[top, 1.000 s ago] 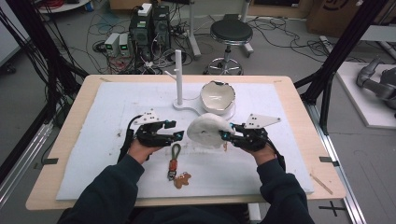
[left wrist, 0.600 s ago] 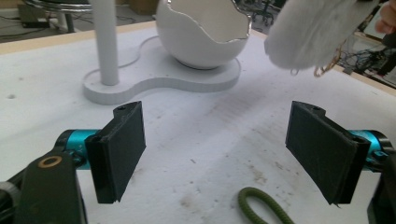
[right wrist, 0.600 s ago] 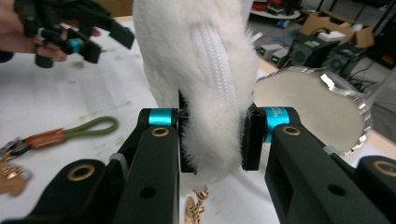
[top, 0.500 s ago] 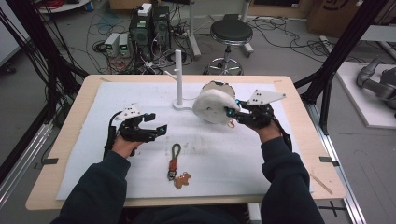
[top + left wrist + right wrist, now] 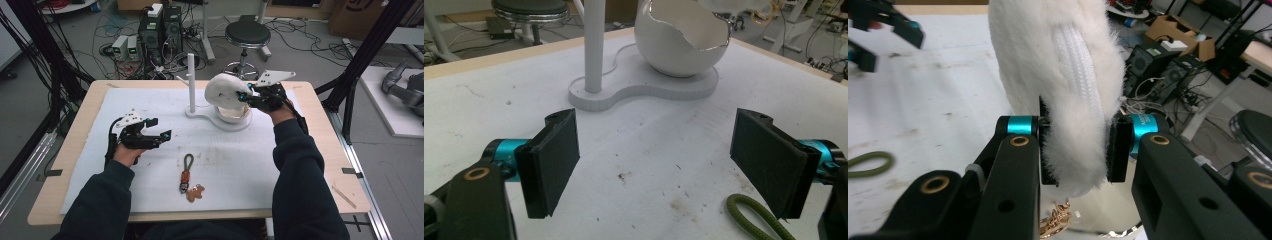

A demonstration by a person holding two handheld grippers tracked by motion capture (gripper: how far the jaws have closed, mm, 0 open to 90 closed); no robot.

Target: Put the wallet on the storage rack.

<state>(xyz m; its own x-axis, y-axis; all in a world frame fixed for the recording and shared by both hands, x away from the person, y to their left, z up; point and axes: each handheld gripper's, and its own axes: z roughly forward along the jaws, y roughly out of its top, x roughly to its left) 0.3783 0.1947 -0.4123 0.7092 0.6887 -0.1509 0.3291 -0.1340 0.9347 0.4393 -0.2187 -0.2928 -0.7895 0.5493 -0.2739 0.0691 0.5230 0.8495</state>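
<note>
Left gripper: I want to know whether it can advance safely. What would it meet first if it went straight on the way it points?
Probably the white stand: its flat base lies straight ahead of the open left gripper, with bare table cover between. The post and egg-shaped bowl rise just behind, though depth is unclear.

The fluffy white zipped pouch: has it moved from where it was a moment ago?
Yes. The fluffy white zipped pouch has gone from beside the keyring toward the far edge, above the white egg-shaped bowl.
</note>
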